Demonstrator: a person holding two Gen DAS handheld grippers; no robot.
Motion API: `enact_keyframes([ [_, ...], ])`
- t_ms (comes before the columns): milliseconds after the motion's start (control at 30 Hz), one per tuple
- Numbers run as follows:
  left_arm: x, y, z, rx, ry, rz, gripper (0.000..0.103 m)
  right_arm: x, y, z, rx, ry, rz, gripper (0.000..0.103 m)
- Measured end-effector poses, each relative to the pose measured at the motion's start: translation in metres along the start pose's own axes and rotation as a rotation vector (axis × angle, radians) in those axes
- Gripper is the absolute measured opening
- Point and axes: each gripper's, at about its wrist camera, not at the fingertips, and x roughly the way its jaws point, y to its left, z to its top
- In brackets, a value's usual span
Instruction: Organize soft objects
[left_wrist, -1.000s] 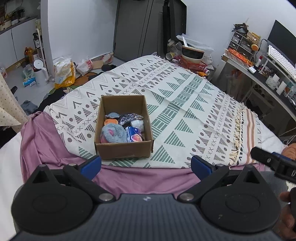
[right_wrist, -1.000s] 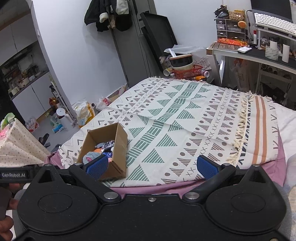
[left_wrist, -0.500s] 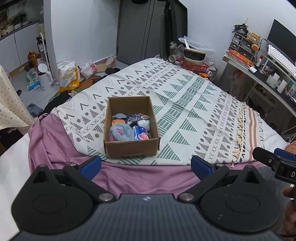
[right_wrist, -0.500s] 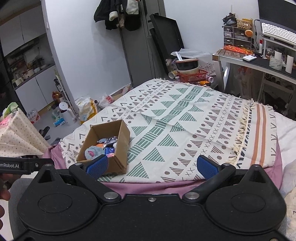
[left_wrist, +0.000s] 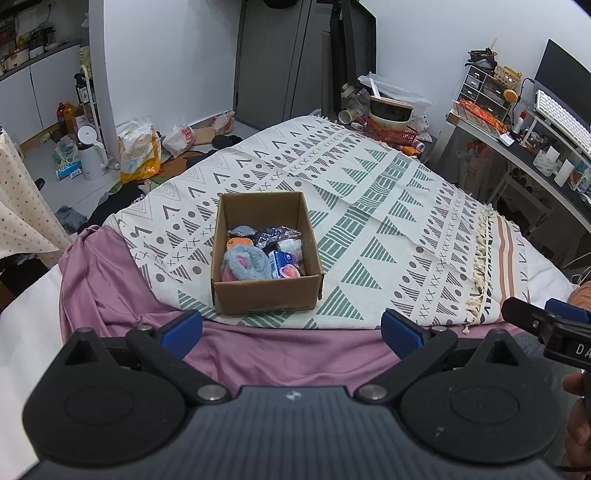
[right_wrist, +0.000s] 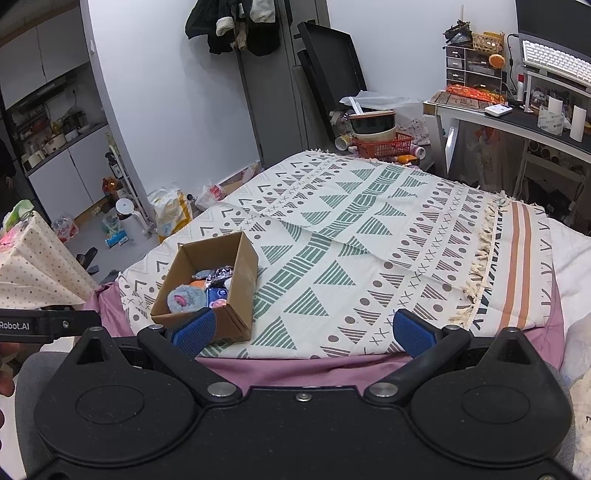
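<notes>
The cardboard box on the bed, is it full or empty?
Partly full. The cardboard box holds a fluffy blue toy and small packets, with bare bottom at its far end.

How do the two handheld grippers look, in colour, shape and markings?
Both are alike: the left gripper and the right gripper each have a black body with two round discs, silver pivot bolts, black angled link arms and blue textured fingertip pads. The left body is ribbed. White lettering ending "Robot.AI" shows on the left gripper's side.
</notes>
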Motion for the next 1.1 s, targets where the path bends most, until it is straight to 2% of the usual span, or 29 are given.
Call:
enact_keyframes([
  [1100,0.012,-0.011,0.007,0.025,0.009,-0.009,0.102,0.011,-0.003,-0.001,0.000,0.024,-0.056,0.103],
])
